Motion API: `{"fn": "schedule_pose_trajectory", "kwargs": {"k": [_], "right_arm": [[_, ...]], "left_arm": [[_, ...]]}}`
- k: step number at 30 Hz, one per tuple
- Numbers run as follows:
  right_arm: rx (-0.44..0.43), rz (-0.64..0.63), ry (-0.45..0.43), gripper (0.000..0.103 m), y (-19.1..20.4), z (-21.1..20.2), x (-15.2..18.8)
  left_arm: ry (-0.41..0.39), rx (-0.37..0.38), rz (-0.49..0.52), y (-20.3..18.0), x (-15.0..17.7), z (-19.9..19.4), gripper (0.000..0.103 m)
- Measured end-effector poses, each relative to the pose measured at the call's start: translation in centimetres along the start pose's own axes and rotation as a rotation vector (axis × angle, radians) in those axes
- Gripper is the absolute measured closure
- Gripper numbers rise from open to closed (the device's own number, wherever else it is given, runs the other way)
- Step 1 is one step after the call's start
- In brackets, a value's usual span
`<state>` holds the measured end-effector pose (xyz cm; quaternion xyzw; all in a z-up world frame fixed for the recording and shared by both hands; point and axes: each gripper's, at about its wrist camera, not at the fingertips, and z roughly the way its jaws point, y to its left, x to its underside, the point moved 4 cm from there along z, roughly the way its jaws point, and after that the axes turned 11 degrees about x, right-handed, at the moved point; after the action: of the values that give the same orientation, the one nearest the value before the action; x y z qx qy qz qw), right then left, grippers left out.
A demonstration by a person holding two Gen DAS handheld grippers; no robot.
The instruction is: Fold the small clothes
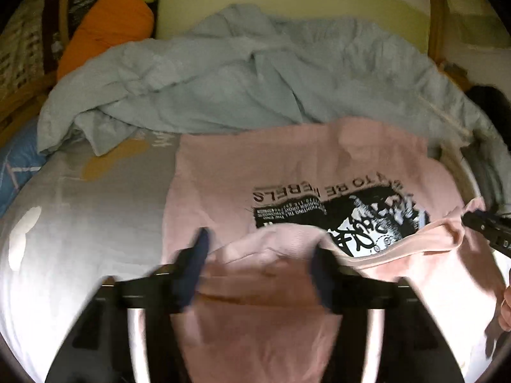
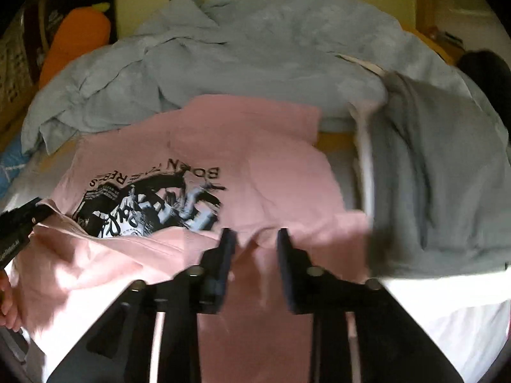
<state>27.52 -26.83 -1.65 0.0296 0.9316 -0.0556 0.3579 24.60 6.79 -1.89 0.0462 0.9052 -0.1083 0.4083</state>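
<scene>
A pink T-shirt (image 1: 255, 172) with a black and white print lies on the bed, its near hem folded up over the print; it also shows in the right wrist view (image 2: 274, 166). My left gripper (image 1: 258, 252) is open, its fingers either side of the raised hem fold. My right gripper (image 2: 255, 239) is open with pink cloth between its fingers. The right gripper's tip (image 1: 485, 226) shows at the right of the left wrist view, touching the hem corner. The left gripper's tip (image 2: 19, 220) shows at the left of the right wrist view.
A crumpled light blue-grey blanket (image 1: 249, 73) lies behind the shirt and hangs over the bed's right side (image 2: 440, 166). An orange carrot plush (image 1: 105, 28) lies at the back left. The bed sheet (image 1: 83, 229) is pale grey. A wooden bed frame (image 1: 437, 16) stands at the back right.
</scene>
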Motion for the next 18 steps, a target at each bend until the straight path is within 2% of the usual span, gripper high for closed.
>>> {"fn": "schedule_pose_trajectory", "kwargs": {"k": [1, 2, 3, 6, 9, 12, 15, 18], "right_arm": [[-0.025, 0.025, -0.01, 0.059, -0.9, -0.5, 0.3], [-0.045, 0.047, -0.015, 0.045, -1.8, -1.1, 0.5], [-0.063, 0.069, -0.02, 0.038, -2.7, -1.8, 0.6], [-0.142, 0.123, -0.021, 0.037, -5.5, -4.7, 1.6], [-0.161, 0.12, 0.004, 0.037, -6.9, -7.1, 3.6], [-0.154, 0.091, 0.007, 0.037, -7.7, -8.4, 6.2], [-0.165, 0.1, 0.026, 0.037, -7.8, -8.8, 8.7], [-0.161, 0.106, 0.033, 0.037, -7.0, -8.3, 10.1]], "left_arm": [[-0.017, 0.012, -0.006, 0.2, 0.2, -1.0, 0.034], [-0.022, 0.023, -0.01, 0.3, 0.4, -1.9, 0.033], [-0.02, 0.022, -0.01, 0.4, 0.5, -2.6, 0.033], [0.002, 0.007, 0.004, 0.5, 1.8, -5.9, 0.025], [0.033, 0.002, 0.004, 0.8, 3.5, -8.2, 0.022], [0.078, 0.01, -0.037, 1.6, 5.0, -8.7, 0.02], [0.064, -0.018, -0.075, 2.3, 5.0, -8.5, 0.02], [0.047, -0.01, -0.079, 1.8, 4.9, -8.4, 0.02]]}}
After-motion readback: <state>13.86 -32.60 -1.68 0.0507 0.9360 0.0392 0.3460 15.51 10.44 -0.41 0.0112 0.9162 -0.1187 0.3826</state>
